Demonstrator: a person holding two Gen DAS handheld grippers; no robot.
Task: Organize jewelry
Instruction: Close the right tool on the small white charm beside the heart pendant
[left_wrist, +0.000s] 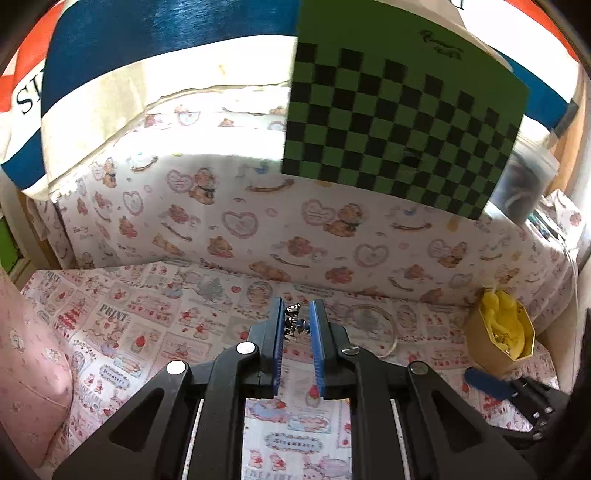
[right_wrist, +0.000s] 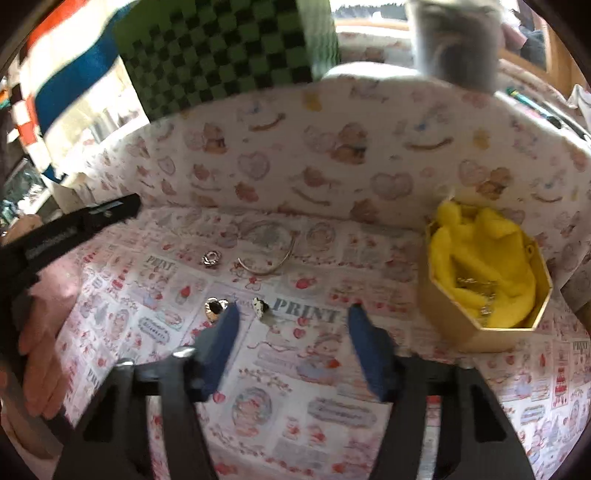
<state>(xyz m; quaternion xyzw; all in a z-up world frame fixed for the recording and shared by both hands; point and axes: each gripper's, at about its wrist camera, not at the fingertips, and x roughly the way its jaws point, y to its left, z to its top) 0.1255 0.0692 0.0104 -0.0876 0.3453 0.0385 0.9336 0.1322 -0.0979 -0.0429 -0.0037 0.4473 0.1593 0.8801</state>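
Several small pieces of jewelry lie loose on the printed cloth (right_wrist: 317, 373): a silver bangle (right_wrist: 271, 251) near the back fold, a small silver ring (right_wrist: 211, 257) just left of it, and nearer the camera a shiny silver charm (right_wrist: 215, 306) and a black-and-white charm (right_wrist: 259, 305) beside the word "PRINT". Behind the cloth a green checkerboard card (left_wrist: 402, 122) stands upright, with a striped blue, white and red fabric (left_wrist: 110, 74) to its left and a clear lidded jar (left_wrist: 524, 184) at its right edge. A pink cushion (left_wrist: 29, 369) sits at the left. To the right stands an octagonal cardboard box (right_wrist: 480, 325), open at the top, lined with yellow fabric (right_wrist: 480, 254); a thin chain-like piece (right_wrist: 480, 295) seems to lie on the lining, though blur makes it hard to be sure. The left gripper (left_wrist: 298, 325) tilts down over the cloth, its blue pads nearly together and pinched on a small silver earring (left_wrist: 293, 321), held clear of the surface. In the right wrist view it reaches in from the left, with a hand (right_wrist: 40, 332) below it. The right gripper (right_wrist: 293, 314) points steeply down at the cloth, jaws partly apart with nothing between them; its left fingertip sits just beside the shiny charm, not touching it as far as the blurred frame shows.
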